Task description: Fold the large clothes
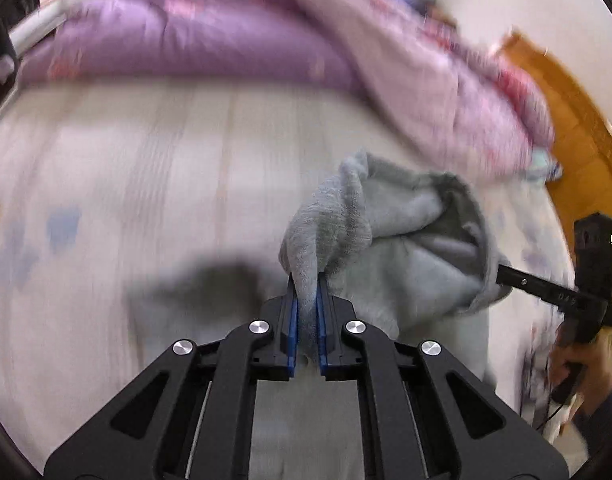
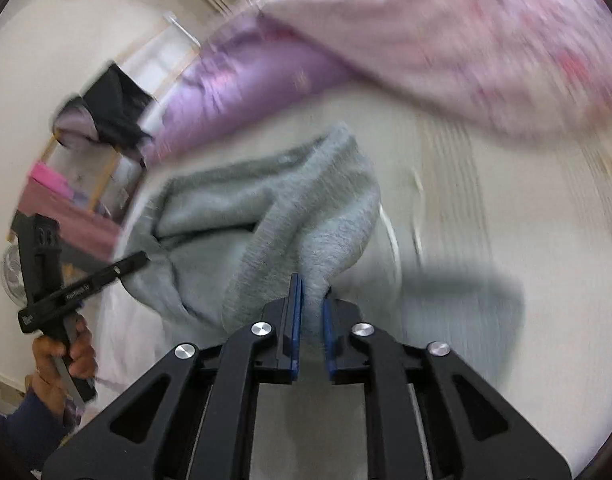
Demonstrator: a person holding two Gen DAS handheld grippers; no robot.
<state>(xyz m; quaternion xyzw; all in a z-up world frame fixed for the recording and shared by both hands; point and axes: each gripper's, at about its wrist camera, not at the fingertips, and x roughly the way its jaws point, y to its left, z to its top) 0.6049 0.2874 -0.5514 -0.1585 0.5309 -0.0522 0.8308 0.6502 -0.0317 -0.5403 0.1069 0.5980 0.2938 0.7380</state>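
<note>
**Grey fleece garment held up between two tools over the bed**

The grey garment is a thick, fuzzy fleece piece, bunched and hanging in the air just above the bed. It looks soft and limp, fairly bulky but probably not heavy; it will sag and fold on itself wherever it is not supported, and the nap should give the pads good purchase, so slipping seems unlikely. Which part of it is a sleeve or a hem cannot be told from the crumpled shape.

The left tool has its blue pads pressed nearly together on a pinched ridge of the fabric. The right tool likewise clamps a fold of the same garment, its pads a little apart around the thickness of the cloth. In the left view the right tool reaches in from the side, touching the garment's far edge.

For a clean fold, the best holds would be two matching corners or shoulder seams, so the cloth hangs flat between the tools.

Behind, a purple-and-pink quilt lies heaped along the far side of the bed. The surroundings are blurred.
</note>
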